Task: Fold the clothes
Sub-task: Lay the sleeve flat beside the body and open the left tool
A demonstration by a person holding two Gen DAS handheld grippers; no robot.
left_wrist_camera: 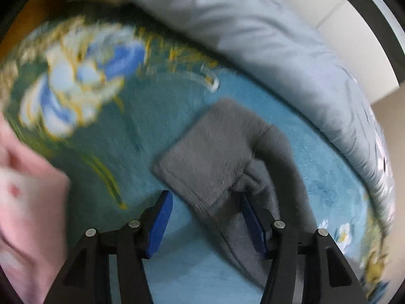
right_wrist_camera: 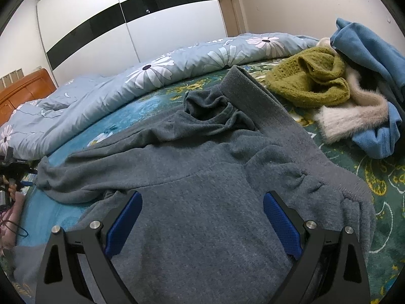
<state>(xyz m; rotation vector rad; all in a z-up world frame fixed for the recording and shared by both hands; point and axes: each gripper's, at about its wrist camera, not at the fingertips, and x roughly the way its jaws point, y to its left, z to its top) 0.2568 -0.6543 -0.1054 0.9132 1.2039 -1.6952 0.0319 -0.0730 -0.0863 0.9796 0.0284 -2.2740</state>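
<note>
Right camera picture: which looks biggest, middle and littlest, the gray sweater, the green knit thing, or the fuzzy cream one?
1. gray sweater: fills most of the view, but it lies closest to the camera, so that helps it.
2. green knit.
3. fuzzy cream garment: partly tucked under the blue garment, so its real size is unsure.

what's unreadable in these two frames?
- Left wrist view: floral bedspread smeared by motion blur; pattern detail lost.
- Left wrist view: pink fabric blurred and cut off by the left edge; item unidentifiable.
- Left wrist view: right finger's tip of the left gripper hidden behind the grey sleeve.
- Right wrist view: grey sweater hem cut off at the bottom, under the right gripper.
</note>
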